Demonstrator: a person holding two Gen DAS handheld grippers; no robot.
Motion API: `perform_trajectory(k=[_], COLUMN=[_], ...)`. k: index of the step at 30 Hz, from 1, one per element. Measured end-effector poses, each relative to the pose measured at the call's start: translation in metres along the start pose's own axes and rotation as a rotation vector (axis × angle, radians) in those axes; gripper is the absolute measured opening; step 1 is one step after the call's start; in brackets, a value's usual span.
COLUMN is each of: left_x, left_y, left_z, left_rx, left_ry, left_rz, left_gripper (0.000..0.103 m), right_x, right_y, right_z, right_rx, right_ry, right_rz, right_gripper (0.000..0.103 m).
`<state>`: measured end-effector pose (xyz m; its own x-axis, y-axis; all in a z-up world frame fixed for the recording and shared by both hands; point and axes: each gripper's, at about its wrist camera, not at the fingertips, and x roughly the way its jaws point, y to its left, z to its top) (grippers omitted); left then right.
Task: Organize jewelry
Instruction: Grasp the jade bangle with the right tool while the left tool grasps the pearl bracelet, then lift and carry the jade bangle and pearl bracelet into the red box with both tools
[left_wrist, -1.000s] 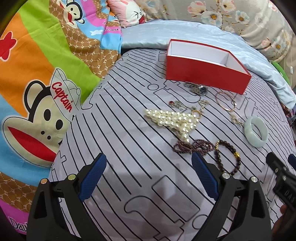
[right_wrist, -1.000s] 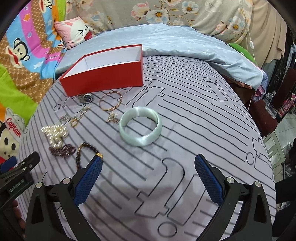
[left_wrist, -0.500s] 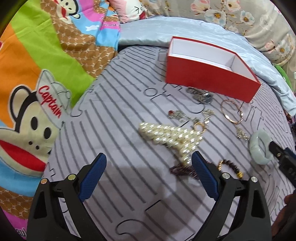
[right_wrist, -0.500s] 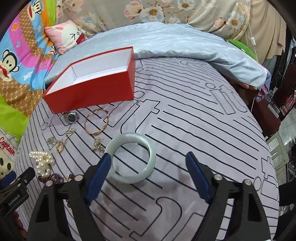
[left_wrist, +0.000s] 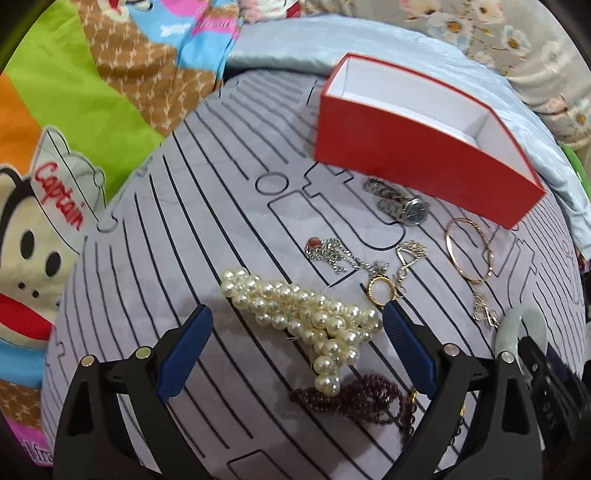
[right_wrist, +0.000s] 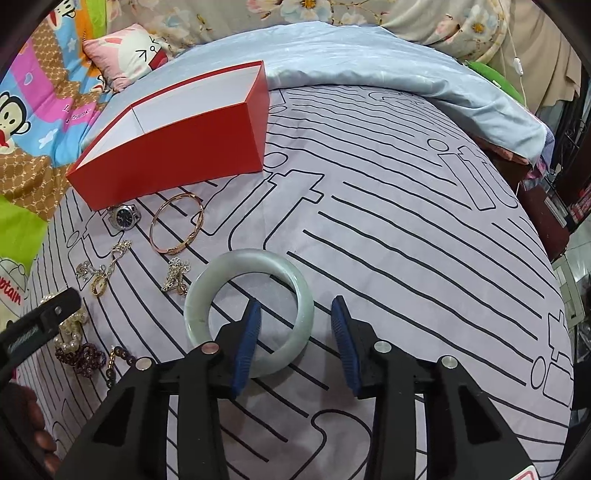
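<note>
On the bed (right_wrist: 406, 229), over the striped cover, my right gripper (right_wrist: 293, 334) straddles the near right part of the jade bangle (right_wrist: 201, 295): one pad inside the ring, the other outside it. Its jaws have just been closing, but I see a gap on both sides of the band, so it grasps nothing yet. Bangle lies flat, nearer me than the red box (right_wrist: 177, 155), just beside a small flower chain (right_wrist: 176, 275).

Handling, my judgement: stone-like, stiff, smooth, probably slick and heavy for its size; would chip if dropped on something hard. Best hold looks like across the band's width, where the pads now stand.

Left gripper (left_wrist: 297, 352) hangs released, wide, over the pearl strand (left_wrist: 295, 306), which lies bunched between the pads without touching either. Pearls look loose and floppy; a pinch at the thick middle of the bunch should lift most of it, with tails dangling. Dark bead bracelet (left_wrist: 354, 400) touches the pearls' near end and could snag.

Box is empty as far as I can see.
</note>
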<state>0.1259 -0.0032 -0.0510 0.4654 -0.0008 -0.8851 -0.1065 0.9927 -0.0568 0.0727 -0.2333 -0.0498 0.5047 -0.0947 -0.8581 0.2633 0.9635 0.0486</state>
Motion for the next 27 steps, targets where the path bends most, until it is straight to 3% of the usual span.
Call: perform_trajectory(k=[3,11,13,16,27], left_x=[0.007,0.0,-0.002,-0.003,-0.025], left_y=[0.002,0.021,0.023,0.026,0.024], left_z=[-0.003,-0.005,-0.005,-0.005,-0.012], left_rx=[0.01,0.006,0.006,0.013,0.041], left_ry=[0.035,0.013,0.014,0.014,-0.016], left_rz=[0.0,-0.005,-0.015,-0.033,-0.091], left_gripper=[0.082,0.042,0.036,0.032,0.031], right_x=[0.0,-0.002,-0.002,-0.002,-0.012], right_y=[0.001,0.003,0.003,0.005,0.001], right_z=[-0.001,-0.005,-0.006,-0.007,-0.01], right_rx=[-0.003,-0.004,-0.01,-0.023,0.005], right_ry=[0.001,0.0,-0.001,-0.003,0.002], right_rz=[0.009,0.01,0.006,0.005,0.042], right_gripper=[0.034,0.019,0.016,0.013,0.012])
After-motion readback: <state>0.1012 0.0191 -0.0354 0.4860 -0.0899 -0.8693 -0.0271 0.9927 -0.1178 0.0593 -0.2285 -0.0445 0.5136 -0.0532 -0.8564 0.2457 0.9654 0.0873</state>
